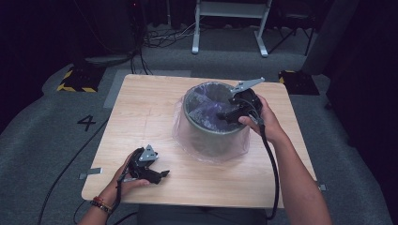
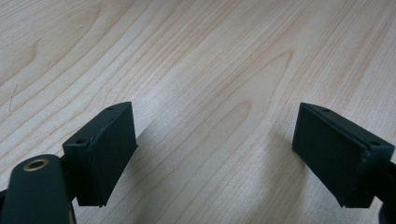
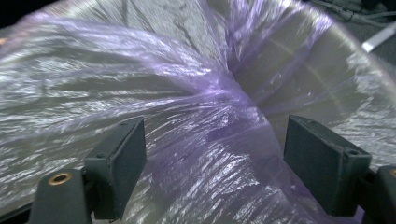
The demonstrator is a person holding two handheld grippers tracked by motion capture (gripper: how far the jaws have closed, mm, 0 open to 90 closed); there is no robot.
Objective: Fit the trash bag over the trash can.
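Observation:
A round grey bin (image 1: 213, 133) stands on the wooden table (image 1: 141, 112), lined with a thin purple plastic bag (image 1: 206, 105) whose edge drapes down over its outside. My right gripper (image 1: 224, 116) reaches down inside the bin from its right rim, open. In the right gripper view its jaws stand wide apart (image 3: 215, 154) over the crinkled purple bag (image 3: 205, 116), which bunches into a fold between them. My left gripper (image 1: 164, 174) rests low near the table's front left, open. Its jaws (image 2: 215, 149) are spread above bare wood with nothing between them.
The table's near edge (image 1: 197, 199) runs just in front of my left gripper. Beyond the table are grey carpet, a white frame's legs (image 1: 230, 28), cables (image 1: 164, 37) and yellow-black striped blocks (image 1: 77, 79).

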